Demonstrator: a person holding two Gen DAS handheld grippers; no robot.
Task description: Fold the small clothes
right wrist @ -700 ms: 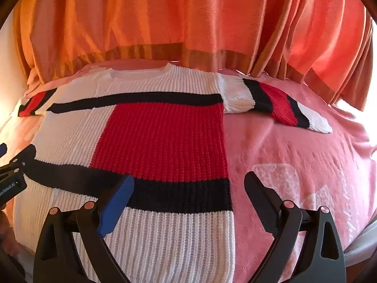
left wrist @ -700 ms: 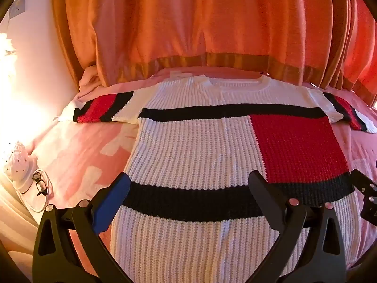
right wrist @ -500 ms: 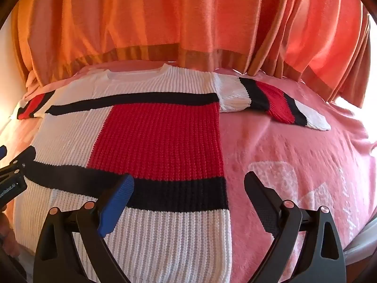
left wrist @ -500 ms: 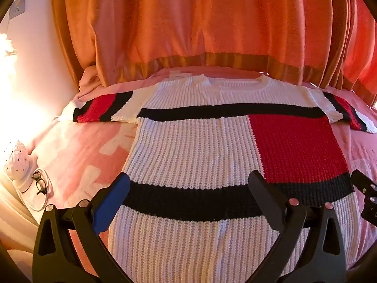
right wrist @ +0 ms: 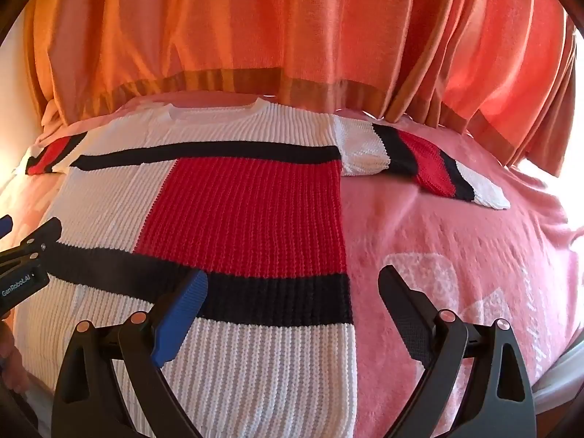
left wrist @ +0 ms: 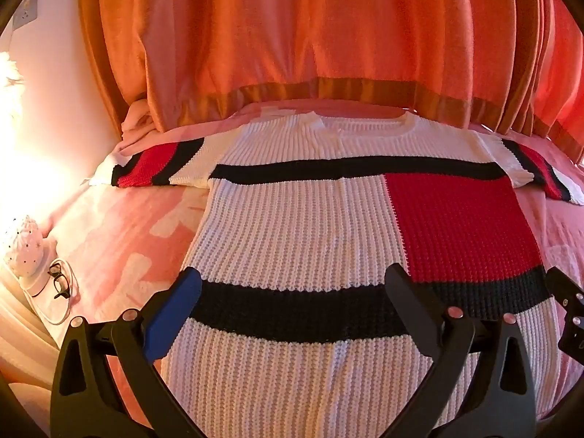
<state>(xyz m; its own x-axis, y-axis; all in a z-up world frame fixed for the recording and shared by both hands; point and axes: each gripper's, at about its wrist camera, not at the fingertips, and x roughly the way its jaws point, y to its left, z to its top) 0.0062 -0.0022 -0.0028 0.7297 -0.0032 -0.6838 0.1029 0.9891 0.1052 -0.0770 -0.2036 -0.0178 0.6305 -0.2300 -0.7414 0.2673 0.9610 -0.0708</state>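
Observation:
A knitted sweater (left wrist: 299,230), white with black bands and a red block, lies flat and spread on the pink bed, both sleeves out to the sides; it also shows in the right wrist view (right wrist: 241,215). My left gripper (left wrist: 292,292) is open and empty, hovering over the sweater's lower left part. My right gripper (right wrist: 292,292) is open and empty over the sweater's lower right edge, one finger above the blanket. The left gripper's tip shows at the left edge of the right wrist view (right wrist: 25,259).
Orange curtains (left wrist: 310,36) hang behind the bed. The pink blanket (right wrist: 456,255) extends right of the sweater. A white lamp (left wrist: 25,244) and glasses (left wrist: 60,284) sit at the bed's left side, next to a wall.
Both grippers have shifted slightly; the sweater sits a little further left in the right wrist view. Both stay open.

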